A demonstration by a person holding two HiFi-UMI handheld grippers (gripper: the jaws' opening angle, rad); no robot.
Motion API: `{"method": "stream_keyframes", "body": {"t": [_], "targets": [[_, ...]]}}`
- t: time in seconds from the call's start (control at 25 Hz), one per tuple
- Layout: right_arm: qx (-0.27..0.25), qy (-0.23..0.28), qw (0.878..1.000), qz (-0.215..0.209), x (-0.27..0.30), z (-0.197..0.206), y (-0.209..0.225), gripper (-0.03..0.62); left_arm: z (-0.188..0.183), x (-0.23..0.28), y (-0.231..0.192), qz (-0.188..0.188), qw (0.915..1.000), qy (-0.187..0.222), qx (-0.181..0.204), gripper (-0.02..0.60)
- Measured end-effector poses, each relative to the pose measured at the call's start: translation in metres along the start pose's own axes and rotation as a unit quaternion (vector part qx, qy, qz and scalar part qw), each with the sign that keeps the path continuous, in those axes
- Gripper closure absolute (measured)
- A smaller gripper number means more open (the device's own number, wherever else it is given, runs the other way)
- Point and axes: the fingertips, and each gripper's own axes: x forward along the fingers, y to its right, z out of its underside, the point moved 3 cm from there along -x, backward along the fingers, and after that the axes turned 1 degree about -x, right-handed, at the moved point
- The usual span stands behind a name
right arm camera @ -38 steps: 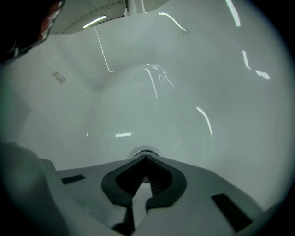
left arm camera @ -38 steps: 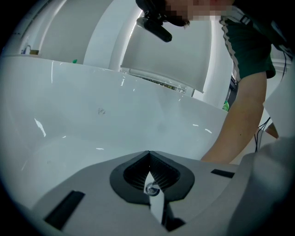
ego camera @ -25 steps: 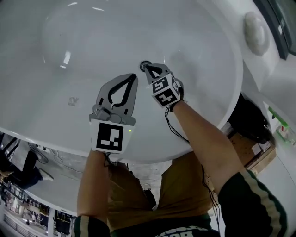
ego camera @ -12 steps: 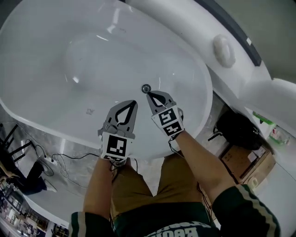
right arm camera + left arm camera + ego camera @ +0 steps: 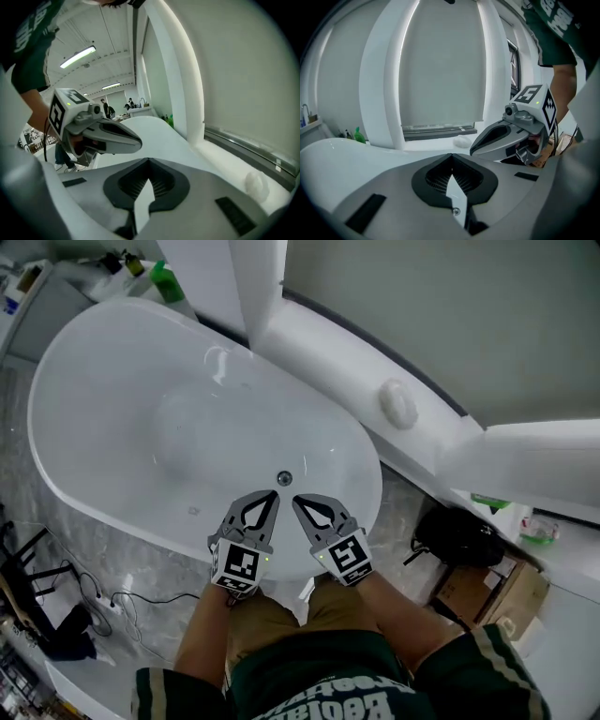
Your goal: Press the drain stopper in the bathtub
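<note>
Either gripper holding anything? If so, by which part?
Nothing is held. The left gripper and right gripper each have jaws shut on nothing, above the bathtub's near rim, clear of the drain stopper.

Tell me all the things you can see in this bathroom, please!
bathtub: one, white, fills the middle of the head view
drain stopper: one, silver, in the tub bottom just ahead of the grippers
round knob: one, white, on the ledge behind the tub
bottle: one, green, past the tub's far end
bag: one, black, on the floor right of the tub
cardboard box: one, brown, beside the bag
cables: a few, black, on the floor left of the tub
shorts: tan, on the person
shirt: dark green, on the person
left gripper: grey, shut, holds nothing
right gripper: grey, shut, holds nothing
</note>
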Motion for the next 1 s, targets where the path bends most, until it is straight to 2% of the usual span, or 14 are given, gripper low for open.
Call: {"method": "stream_keyframes", "body": {"t": [0.24,0.4,0.52,0.72,1.0], "targets": [[-0.018,0.066,0.998,-0.004,-0.055,-0.078,-0.019,0.583,-0.07,-0.038,0.011,-0.016,0.9992,0.028,0.022,0.572],[-0.018,0.114,0.993,-0.005,-0.091,-0.125,-0.03,0.583,-0.112,-0.07,0.028,-0.015,0.9978,0.064,0.002,0.572],[-0.039,0.143,0.989,0.001,-0.116,-0.154,-0.036,0.583,-0.136,-0.093,0.043,-0.01,0.9964,0.081,0.022,0.572],[-0.063,0.172,0.983,0.009,-0.152,-0.183,-0.044,0.583,-0.166,-0.125,0.062,-0.007,0.9925,0.121,0.019,0.572],[-0.084,0.198,0.976,0.016,-0.182,-0.2,-0.059,0.583,-0.188,-0.148,0.073,-0.012,0.9879,0.144,0.057,0.572]]}}
